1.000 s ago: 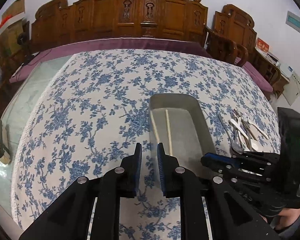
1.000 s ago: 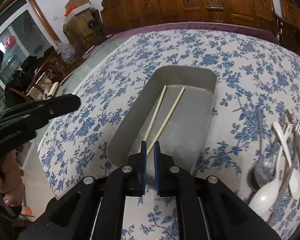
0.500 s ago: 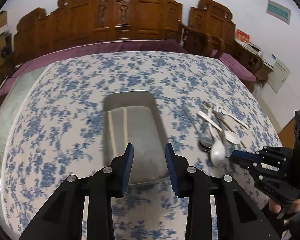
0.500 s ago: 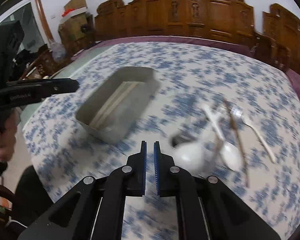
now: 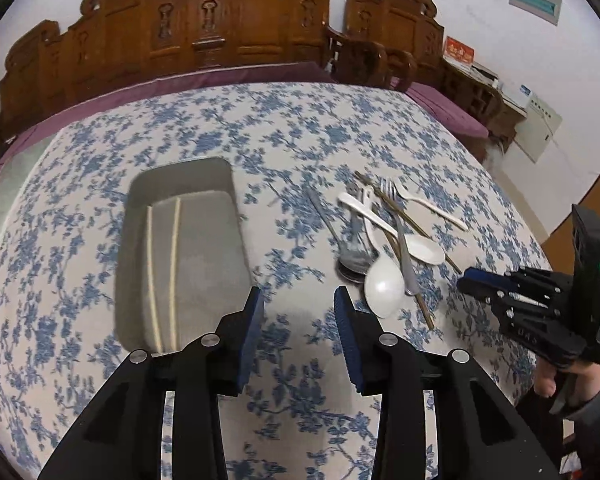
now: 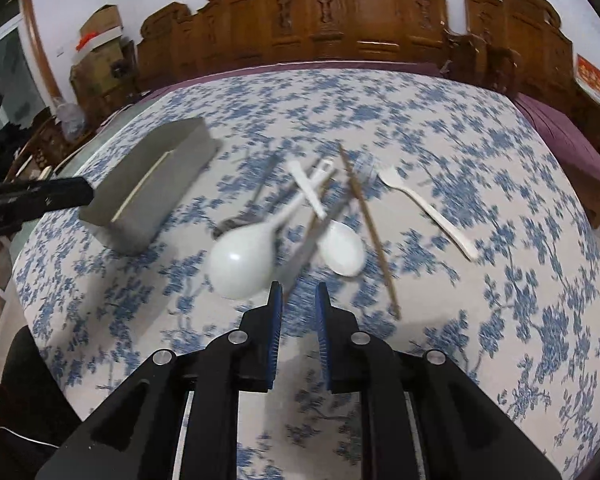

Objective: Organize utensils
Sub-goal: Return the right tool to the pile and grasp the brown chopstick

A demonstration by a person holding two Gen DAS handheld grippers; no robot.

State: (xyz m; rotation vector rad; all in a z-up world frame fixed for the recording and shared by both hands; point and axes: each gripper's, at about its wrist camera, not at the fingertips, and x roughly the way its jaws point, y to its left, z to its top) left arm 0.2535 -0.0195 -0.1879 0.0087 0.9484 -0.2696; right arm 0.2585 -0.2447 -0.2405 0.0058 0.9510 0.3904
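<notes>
A grey tray (image 5: 220,184) (image 6: 140,224) holds two pale chopsticks (image 5: 174,264). To its right lies a heap of utensils: two white spoons (image 5: 384,286) (image 6: 240,260) (image 6: 342,250), a white plastic fork (image 5: 428,204) (image 6: 432,212), a metal fork (image 5: 400,236), a metal spoon (image 5: 354,260) and brown chopsticks (image 6: 370,228). My left gripper (image 5: 299,300) hovers just right of the tray's near end, jaws opening, nothing between them. My right gripper (image 6: 297,292) (image 5: 466,280) hangs just short of the heap, jaws opening and empty.
The round table wears a blue-flowered cloth (image 5: 280,120) over a purple one. Carved wooden chairs (image 5: 240,28) line the far side. A person's hand (image 5: 572,376) holds the right gripper at the table's right edge. Boxes (image 6: 100,36) stand at the far left.
Both grippers swung right, from over the tray toward the utensil heap. Their jaws, nearly shut before, now stand apart.
</notes>
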